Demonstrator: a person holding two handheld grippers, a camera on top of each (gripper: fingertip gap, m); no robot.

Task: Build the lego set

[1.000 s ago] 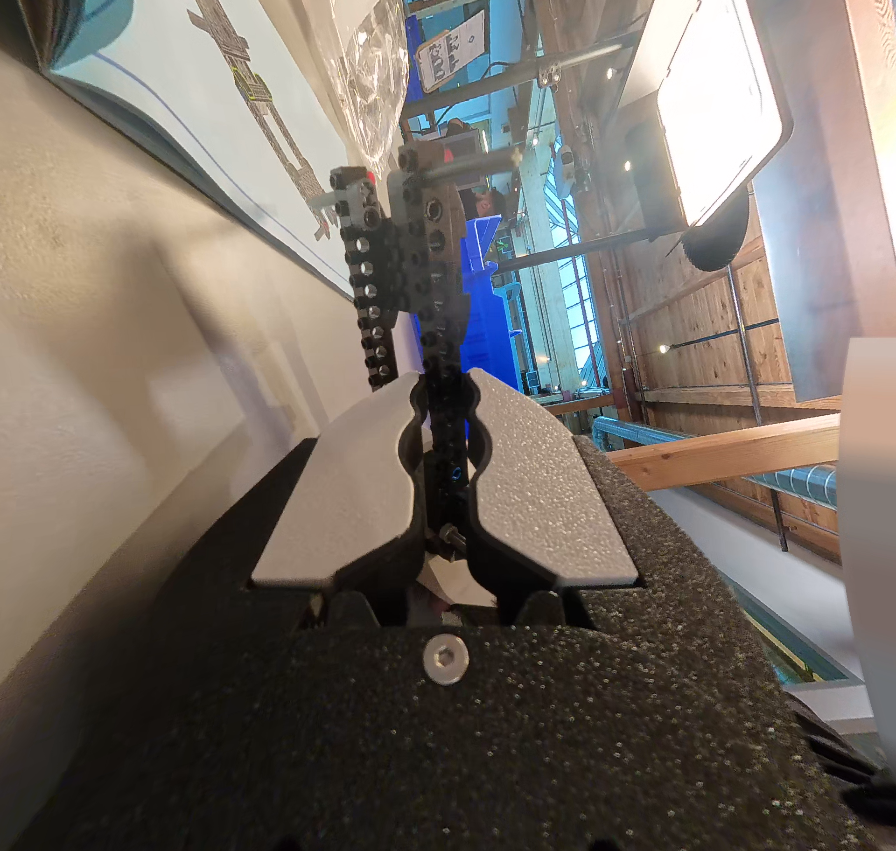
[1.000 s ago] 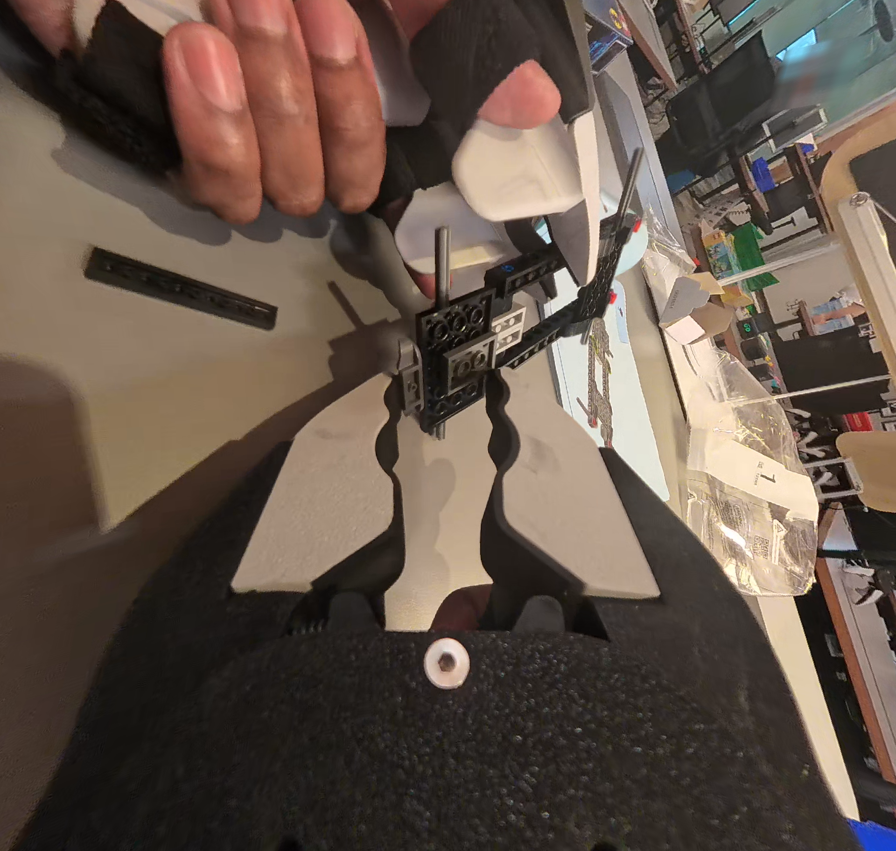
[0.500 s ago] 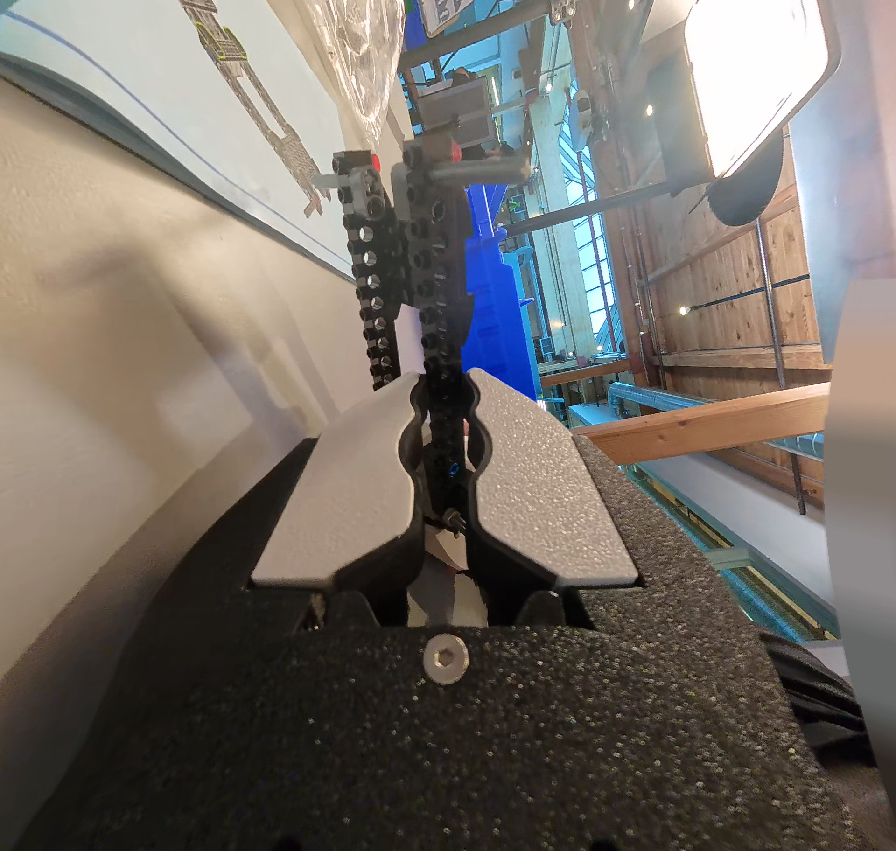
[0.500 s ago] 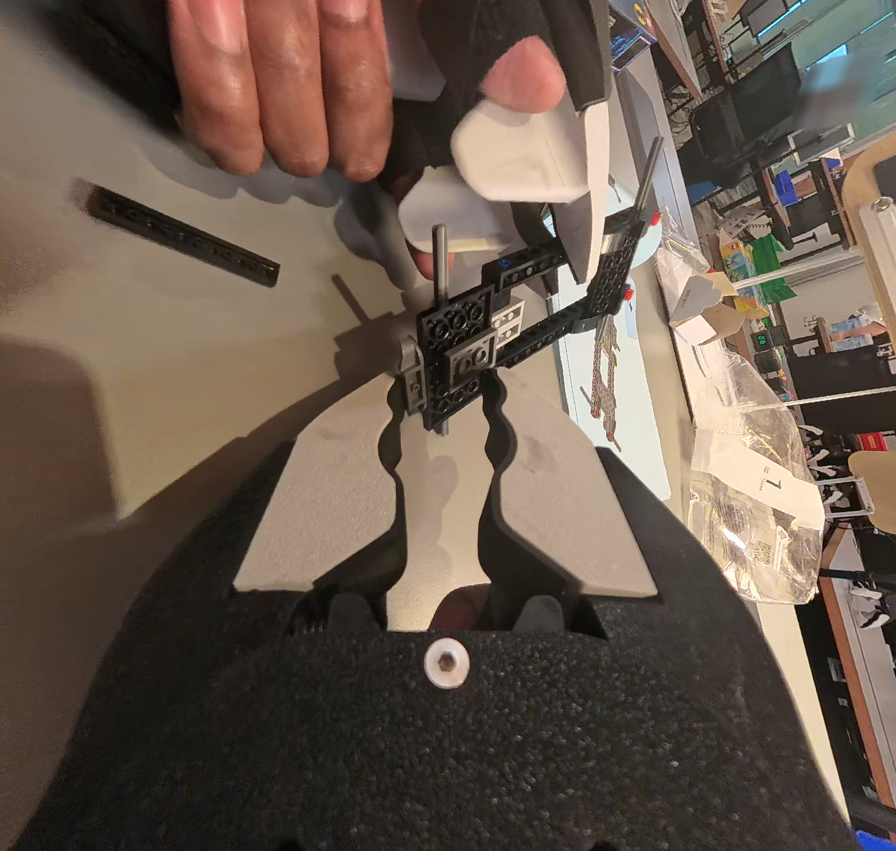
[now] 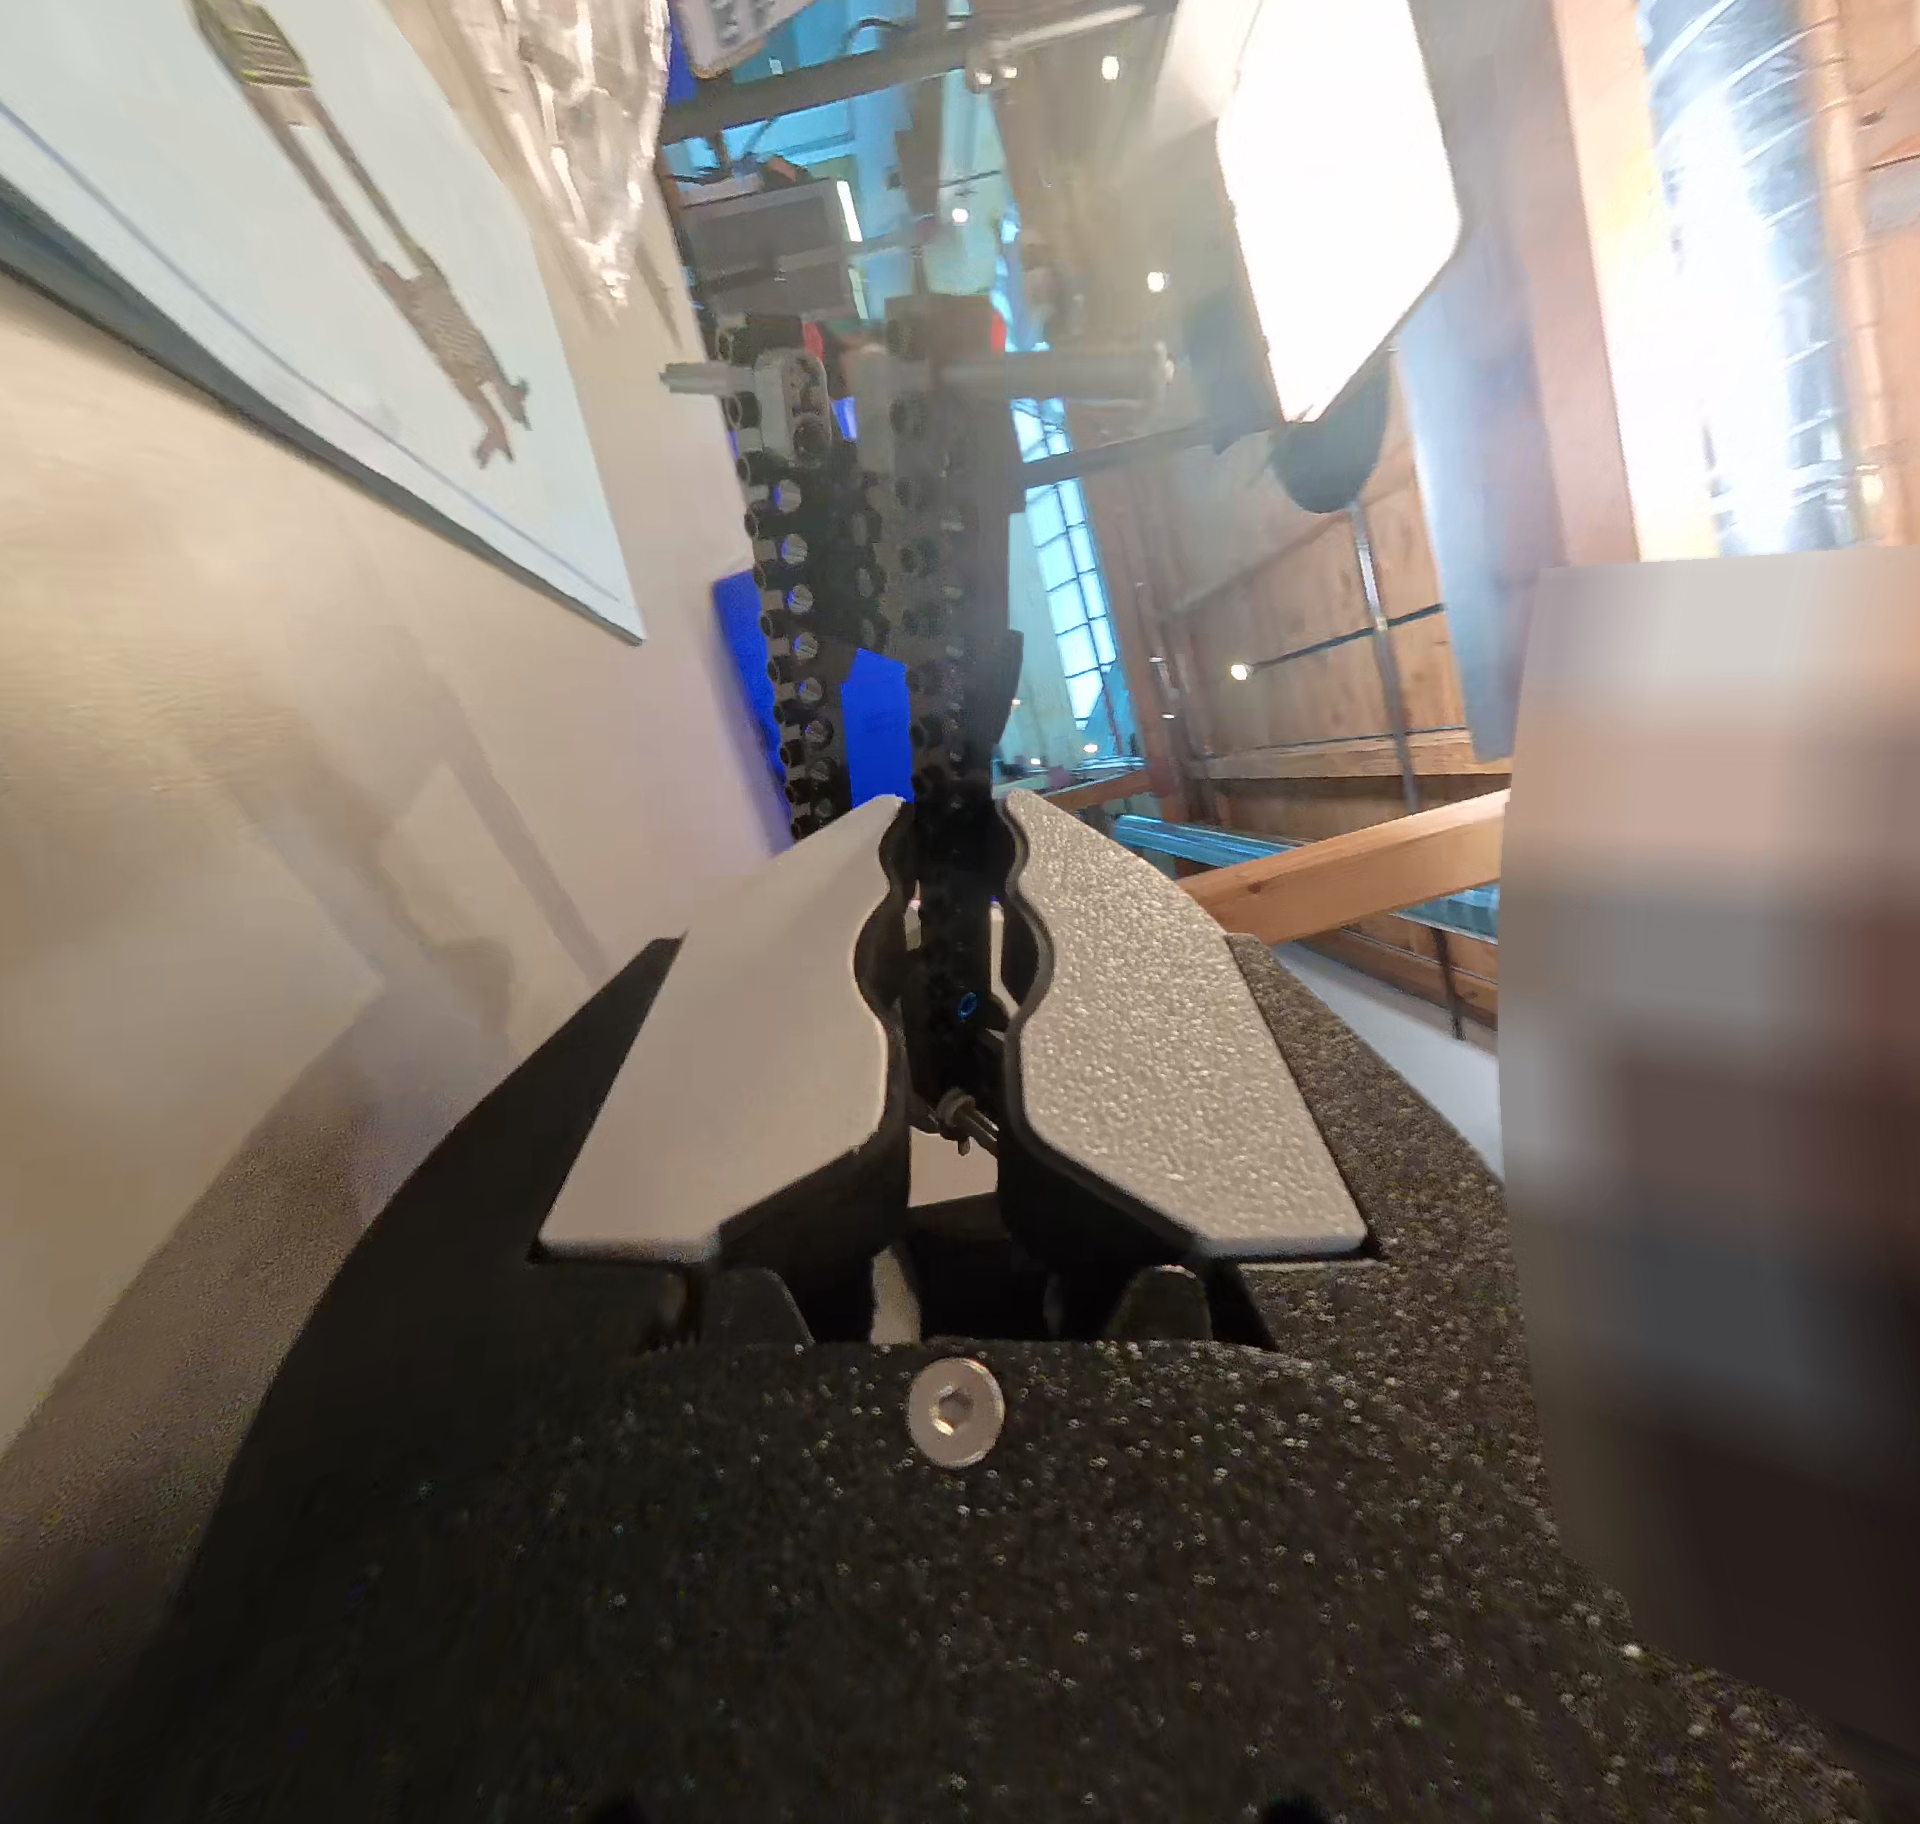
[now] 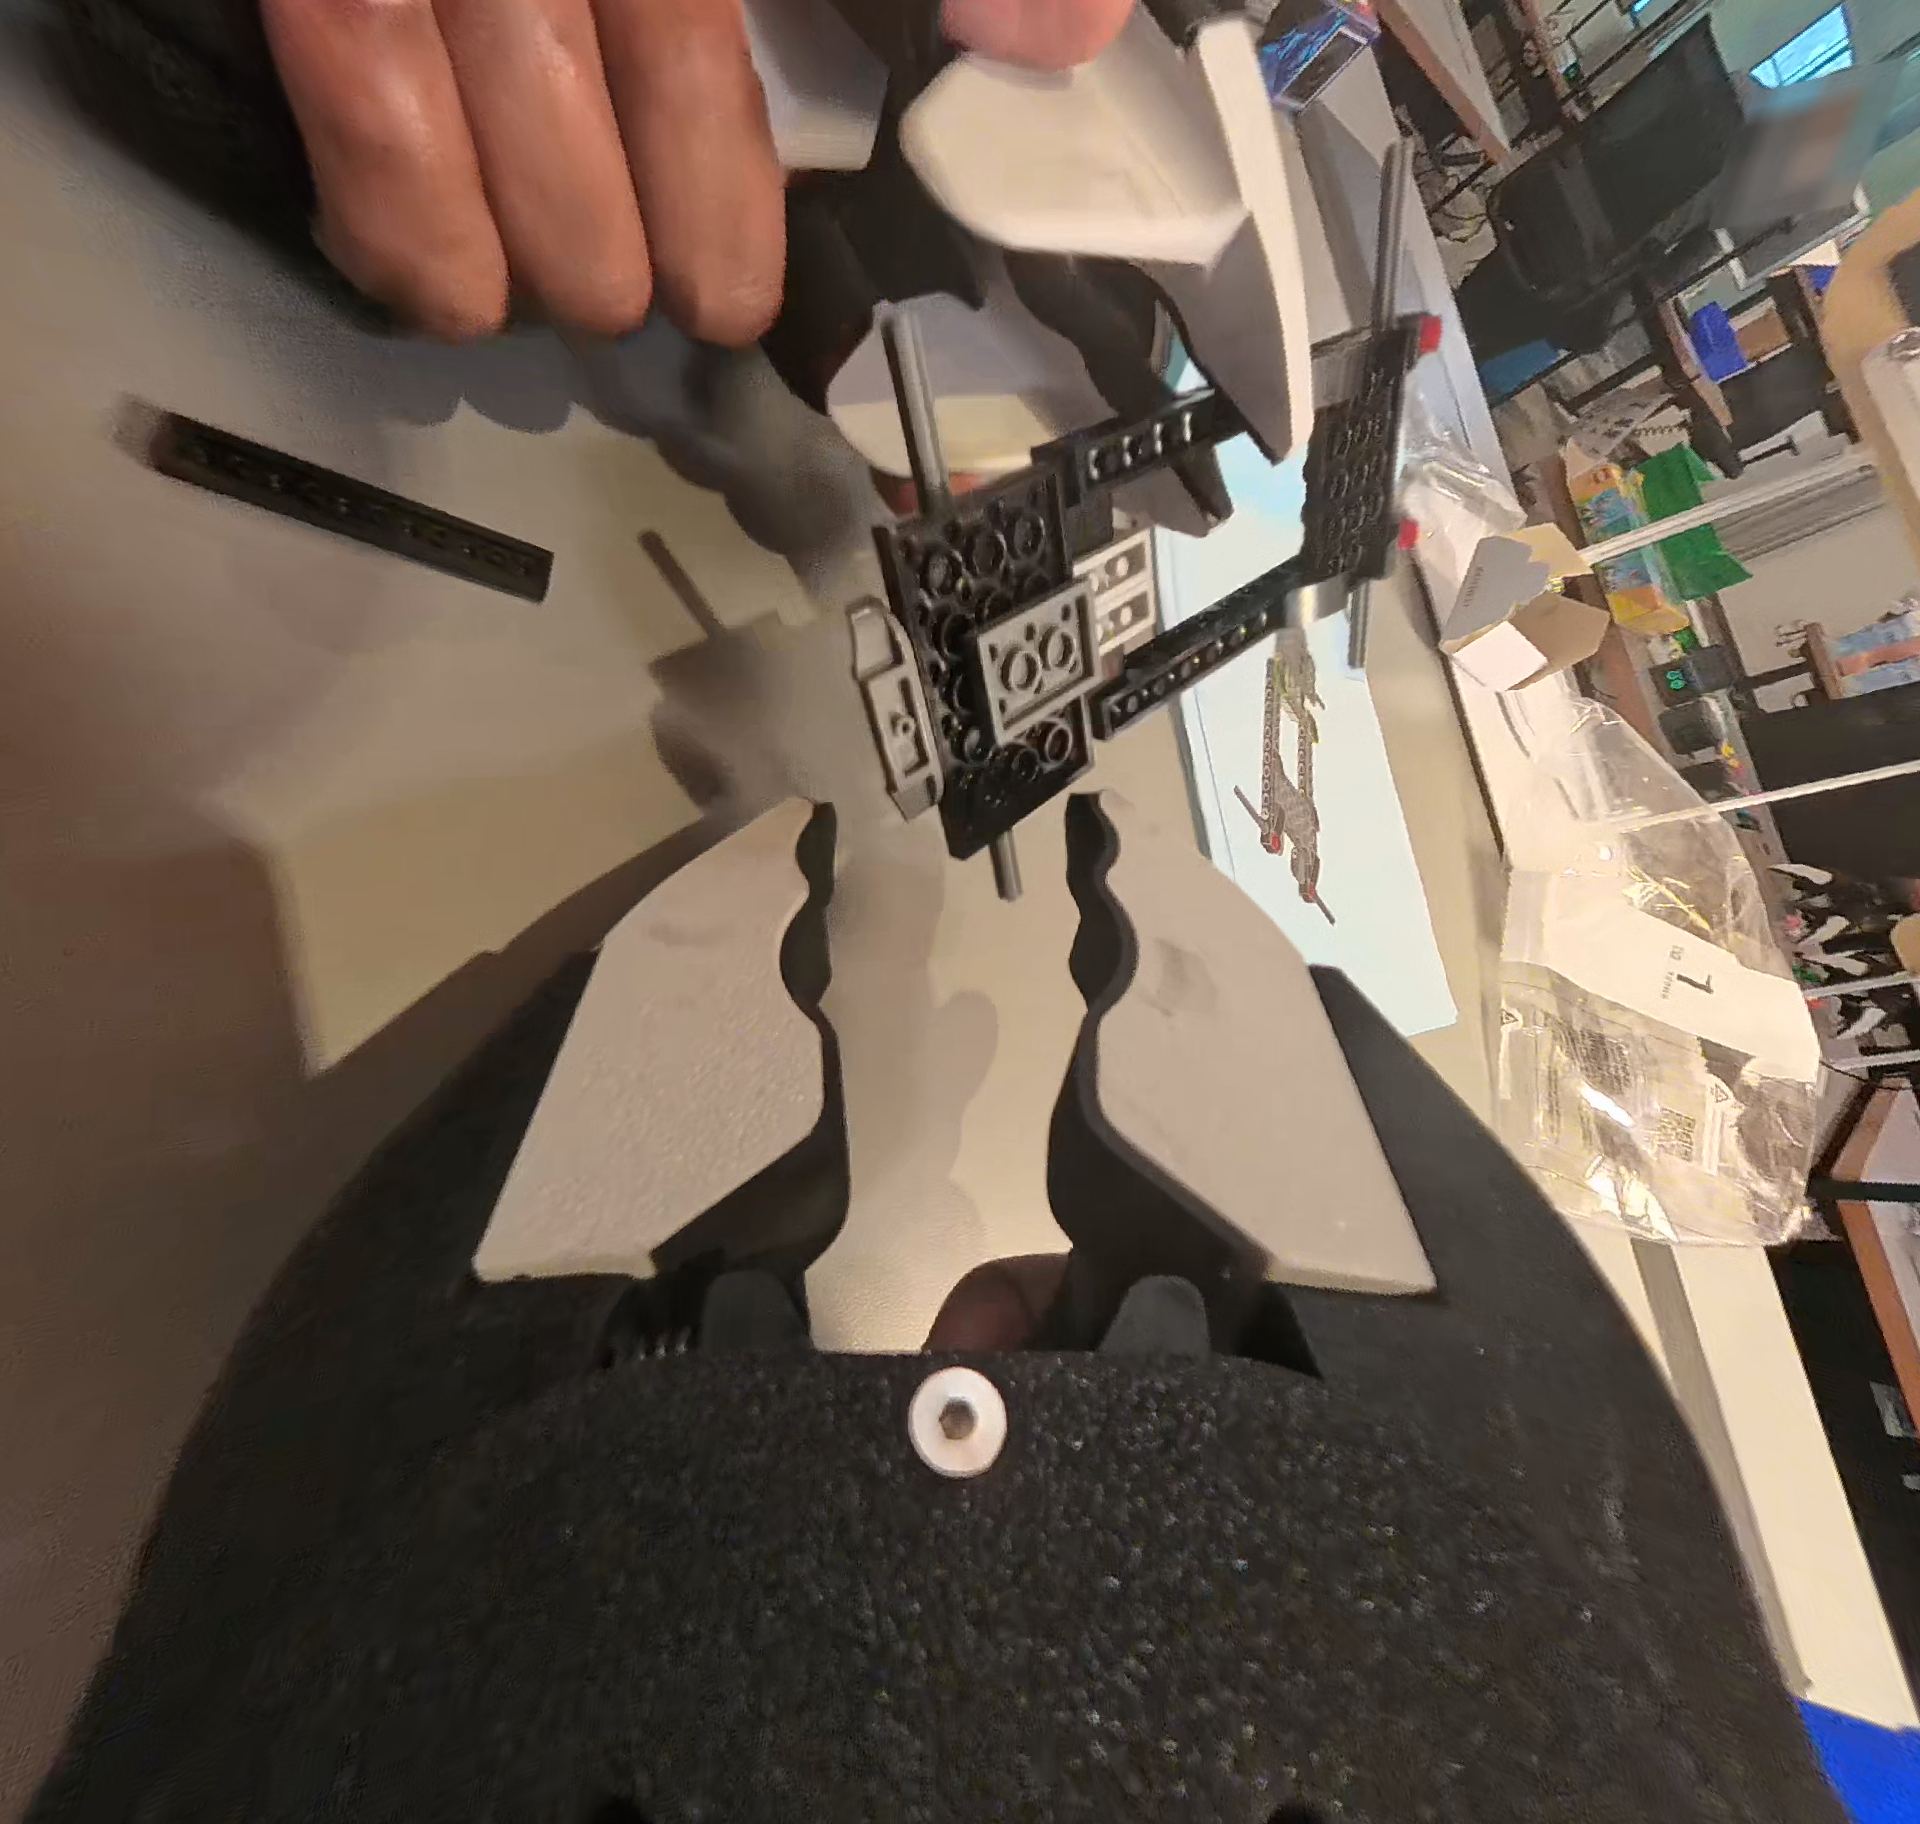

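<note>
My left gripper (image 5: 951, 824) is shut on a long black beam of a black and grey brick model (image 5: 883, 548), held above the table; the beam runs back between the pads. In the right wrist view the same model (image 6: 997, 673) hangs in the air, its far beam pinched by the left gripper's white fingers (image 6: 1236, 247) under a person's hand (image 6: 499, 112). My right gripper (image 6: 940, 818) is open, its fingertips just below the model's plate block, not touching it. A grey axle (image 6: 1006, 865) sticks down between the tips.
A loose black beam (image 6: 343, 507) lies on the beige table (image 6: 208, 735) at the left. An instruction sheet (image 6: 1299, 787) lies to the right, with a clear plastic bag (image 6: 1642, 1047) and a small white box (image 6: 1517, 611) beyond it. The grippers' ends are close to 7 cm from one another.
My right gripper's jaws opened off the model's plate block and drew back a little. The left gripper kept its hold on the beam and swung the model slightly.
</note>
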